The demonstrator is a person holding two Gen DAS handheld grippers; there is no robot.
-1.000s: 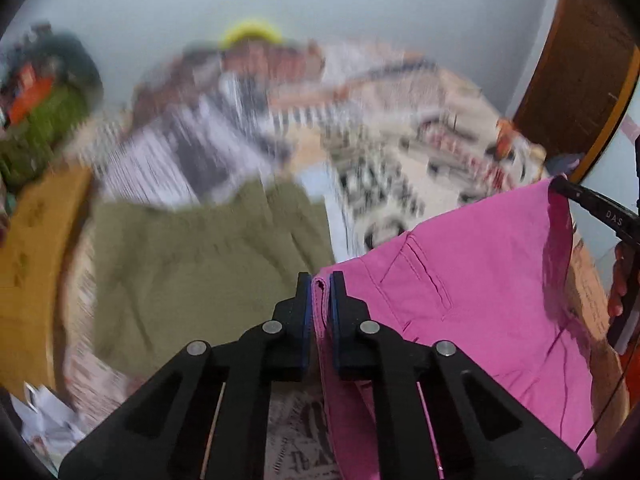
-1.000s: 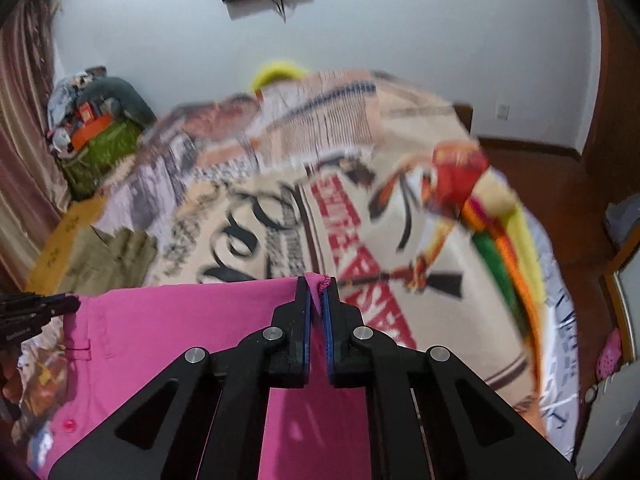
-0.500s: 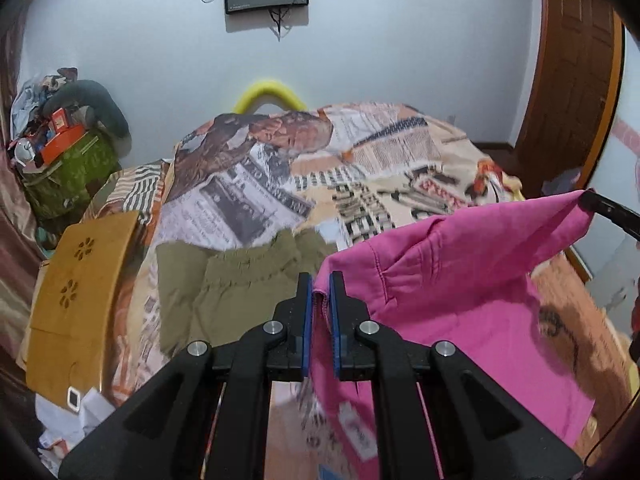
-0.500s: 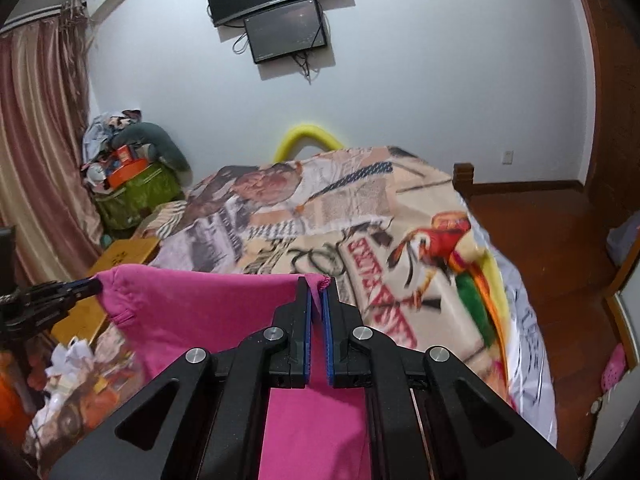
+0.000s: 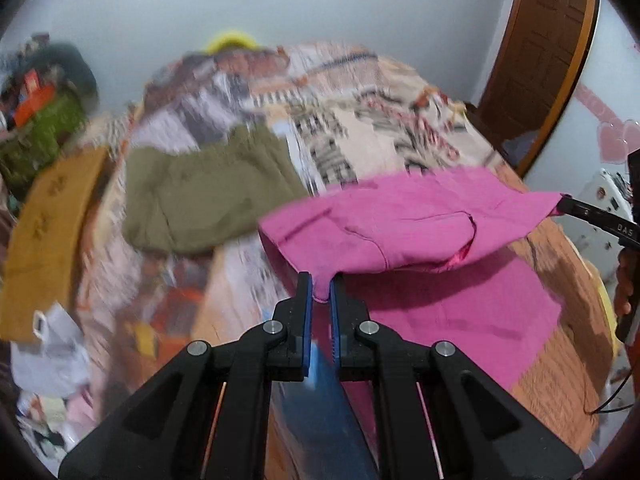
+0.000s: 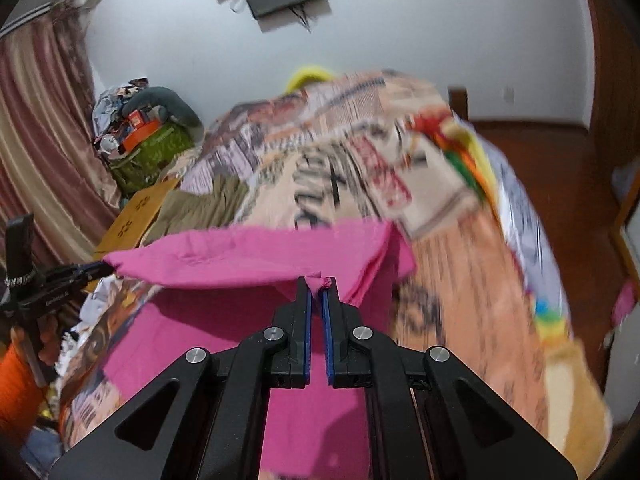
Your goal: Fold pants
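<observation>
The pink pants (image 5: 416, 216) hang stretched between my two grippers above the bed; their lower part lies on the bedspread (image 5: 460, 312). My left gripper (image 5: 320, 284) is shut on one corner of the pants. My right gripper (image 6: 316, 284) is shut on the other corner, and shows in the left wrist view as a dark tip at the far right (image 5: 568, 206). In the right wrist view the pants (image 6: 256, 256) span leftward to the left gripper (image 6: 100, 268). The top edge is folding over toward the far side.
Olive green pants (image 5: 208, 192) lie flat on the patterned bedspread (image 5: 360, 120) beyond the pink pair. A yellow wooden board (image 5: 44, 232) and a cluttered green bag (image 6: 156, 148) stand at the left. A brown door (image 5: 540, 52) is at the right.
Both grippers have lowered and moved forward over the bed with the pink pants, so the held top edge now folds over the lower part lying on the bedspread.
</observation>
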